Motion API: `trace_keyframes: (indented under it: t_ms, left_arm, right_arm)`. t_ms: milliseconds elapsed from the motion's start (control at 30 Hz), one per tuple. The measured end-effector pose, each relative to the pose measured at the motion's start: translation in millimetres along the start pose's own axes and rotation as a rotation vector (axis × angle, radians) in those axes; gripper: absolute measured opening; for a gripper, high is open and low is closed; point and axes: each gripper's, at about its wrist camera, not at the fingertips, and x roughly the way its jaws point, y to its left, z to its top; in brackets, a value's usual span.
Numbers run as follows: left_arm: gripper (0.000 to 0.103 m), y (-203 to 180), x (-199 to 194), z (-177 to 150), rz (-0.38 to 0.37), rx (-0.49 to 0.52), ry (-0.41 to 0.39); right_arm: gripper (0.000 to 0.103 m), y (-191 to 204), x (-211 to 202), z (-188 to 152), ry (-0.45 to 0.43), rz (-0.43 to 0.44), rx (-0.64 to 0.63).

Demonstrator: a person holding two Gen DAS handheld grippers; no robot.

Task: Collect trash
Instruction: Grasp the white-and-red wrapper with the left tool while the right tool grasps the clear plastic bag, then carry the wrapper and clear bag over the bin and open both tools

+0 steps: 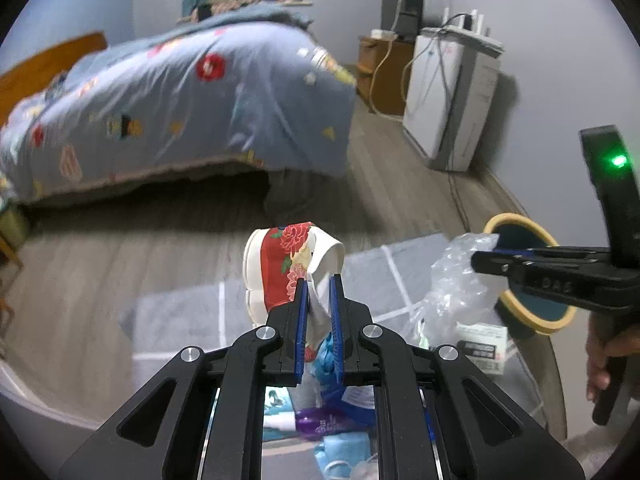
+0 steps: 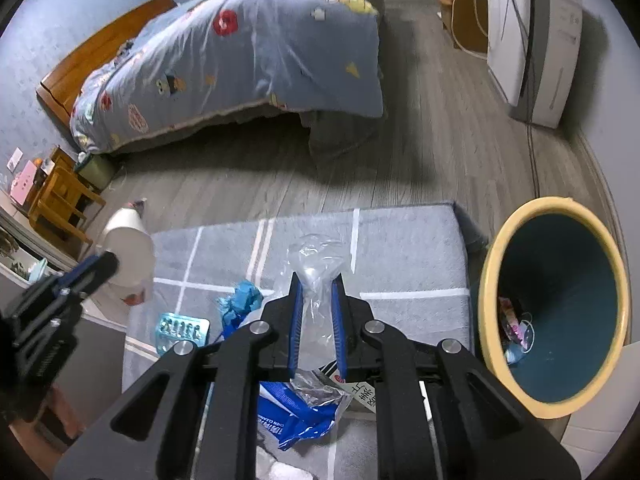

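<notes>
While my left gripper (image 1: pixel 319 280) pinches the crumpled rim of a paper cup (image 1: pixel 290 266) (white, with a red flowered band), its blue pads sit narrow with the squashed paper between them, and the cup hangs clear above the grey mat (image 1: pixel 180 320). My right gripper (image 2: pixel 316 280) is likewise nearly closed, clamped on a clear plastic bag (image 2: pixel 316 276) that bunches up between the pads and trails down under them. From the left camera I see that same bag (image 1: pixel 456 276) puffed out at the right gripper's tip (image 1: pixel 486 258).

Below my fingers more rubbish lies on the mat (image 2: pixel 400 248): a blue wrapper (image 2: pixel 296 420) with white lettering, a crumpled blue wad (image 2: pixel 242 300), a light blue blister tray (image 2: pixel 182 330) and a printed label (image 2: pixel 366 396). A purple bottle (image 1: pixel 320 426) shows under my left jaws.

Just beside the mat's right edge stands the trash bin (image 2: pixel 486 292), yellow-rimmed and dark teal inside, with a few scraps (image 2: pixel 518 332) at its bottom.

Farther off, a bed (image 2: pixel 260 48) with a blue patterned quilt fills the wooden floor (image 2: pixel 240 188), a wooden nightstand (image 2: pixel 60 196) sits at its head end, and a white appliance (image 2: pixel 532 40) stands against the far wall.
</notes>
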Motion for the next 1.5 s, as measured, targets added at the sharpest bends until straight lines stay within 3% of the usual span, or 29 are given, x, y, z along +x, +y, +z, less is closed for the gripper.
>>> trace_keyframes:
  t_ms: [233,433,833,1500]
  left_arm:
    - [0.012,-19,-47,22,-0.015,0.06,-0.071]
    - [0.012,-31,-51,18,-0.02,0.065,-0.093]
    - [0.012,-65,-24,22,-0.079,0.082,-0.08]
    - [0.012,-186,36,26,-0.225,0.248,-0.023]
  right_arm:
    - [0.013,-6,-34,5,-0.075,0.005,0.012]
    - [0.013,-21,-46,1,-0.093,-0.008,0.027]
    - [0.013,-71,-74,-2,-0.154,-0.073,0.085]
    - [0.013,-204,-92,-24,-0.159,-0.197,0.279]
